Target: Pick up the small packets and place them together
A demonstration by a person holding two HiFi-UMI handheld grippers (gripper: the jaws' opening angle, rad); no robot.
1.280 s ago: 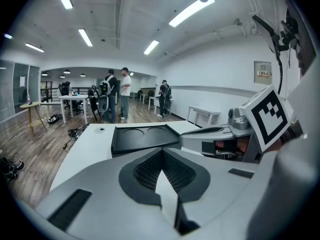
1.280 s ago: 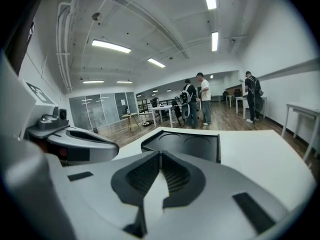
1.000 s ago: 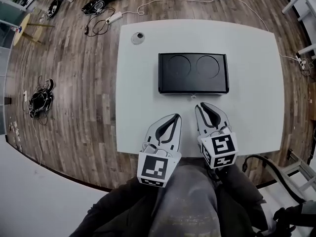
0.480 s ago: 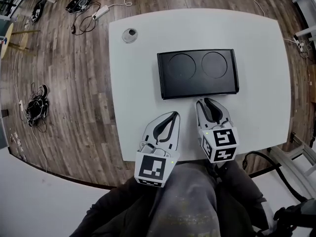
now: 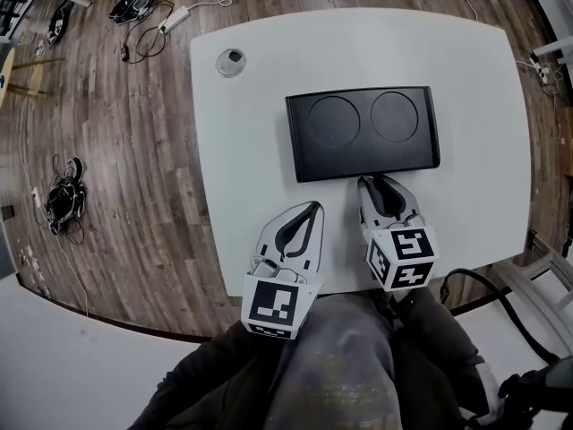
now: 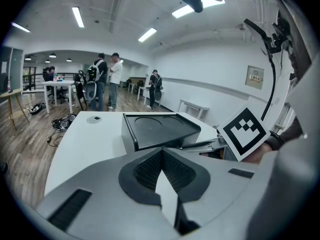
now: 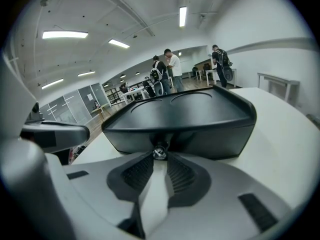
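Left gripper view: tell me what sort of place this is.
Probably an open-plan office or lab: ceiling strip lights, people standing among desks, and power strips with cables on the wood floor.

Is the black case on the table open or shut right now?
Shut. The black case has its top seated flat on the body, both round recesses facing up; no gap or contents show in any view.

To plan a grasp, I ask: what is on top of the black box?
Nothing lies on the black box; only two round recesses show. Its inside is covered, unseen.
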